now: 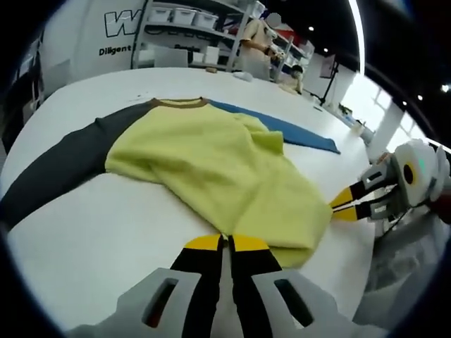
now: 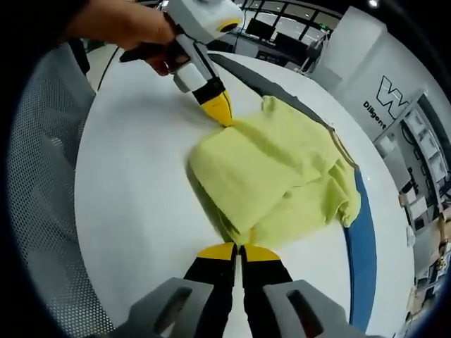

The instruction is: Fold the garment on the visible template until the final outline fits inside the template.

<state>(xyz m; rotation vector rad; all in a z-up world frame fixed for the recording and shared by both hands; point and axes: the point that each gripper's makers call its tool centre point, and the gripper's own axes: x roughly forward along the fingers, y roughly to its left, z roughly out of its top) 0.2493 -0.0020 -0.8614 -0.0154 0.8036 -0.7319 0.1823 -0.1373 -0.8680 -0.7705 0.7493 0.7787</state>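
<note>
A yellow garment (image 1: pixel 211 158) with a brown collar (image 1: pixel 180 103) and a dark grey sleeve (image 1: pixel 63 165) lies partly folded on the white table (image 1: pixel 106 232). A blue template (image 1: pixel 296 130) shows from under its far side. My left gripper (image 1: pixel 226 243) is shut on the near hem. The right gripper (image 1: pixel 343 205) comes in from the right and pinches the hem's other corner. In the right gripper view the garment (image 2: pixel 275 172) lies bunched beside the template (image 2: pixel 363 260). My right gripper (image 2: pixel 239 251) is shut on its near corner. A hand holds the left gripper (image 2: pixel 220 111) at the far corner.
Shelves with white bins (image 1: pixel 190 17) and a person (image 1: pixel 257 42) stand beyond the table's far edge. A grey mesh chair (image 2: pixel 42 176) sits close to the table's rim. Bare white tabletop (image 2: pixel 134 183) lies between the garment and that rim.
</note>
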